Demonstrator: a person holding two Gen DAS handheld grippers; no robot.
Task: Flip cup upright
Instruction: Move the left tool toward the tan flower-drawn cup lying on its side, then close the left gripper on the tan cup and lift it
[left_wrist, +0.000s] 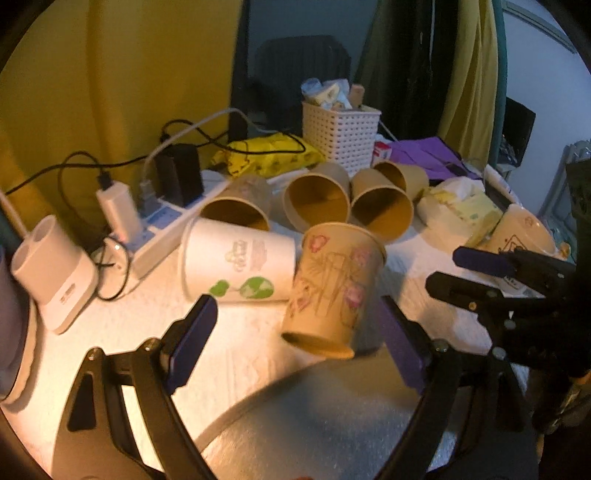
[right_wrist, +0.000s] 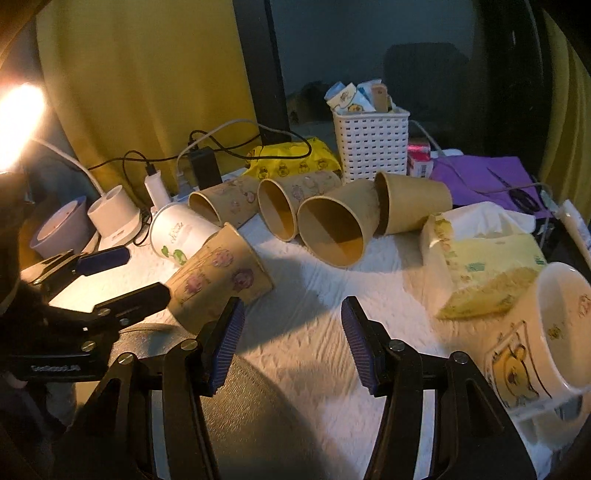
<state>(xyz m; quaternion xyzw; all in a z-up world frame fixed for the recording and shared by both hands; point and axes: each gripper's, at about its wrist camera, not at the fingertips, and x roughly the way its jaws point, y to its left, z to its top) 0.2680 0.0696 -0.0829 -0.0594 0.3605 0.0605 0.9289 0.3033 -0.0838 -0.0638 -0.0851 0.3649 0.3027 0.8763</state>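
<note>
A brown paper cup with pink flowers (left_wrist: 332, 288) stands tilted between my left gripper's (left_wrist: 299, 332) wide-open fingers, its base near the grey mat (left_wrist: 314, 417). It leans near the right finger (left_wrist: 400, 343); I cannot tell if they touch. In the right wrist view the same cup (right_wrist: 218, 280) lies slanted beside the left gripper (right_wrist: 122, 273). My right gripper (right_wrist: 291, 343) is open and empty over the white cloth (right_wrist: 314, 302). A white cup (left_wrist: 236, 266) lies on its side behind. Several brown cups (left_wrist: 380, 210) lie on their sides in a row.
A power strip with chargers (left_wrist: 159, 221) and a white holder (left_wrist: 51, 273) sit at the left. A white basket (left_wrist: 340, 133), yellow packet (left_wrist: 266, 155), tissue pack (right_wrist: 484, 254) and a bear mug (right_wrist: 535, 339) are around. Yellow curtains hang behind.
</note>
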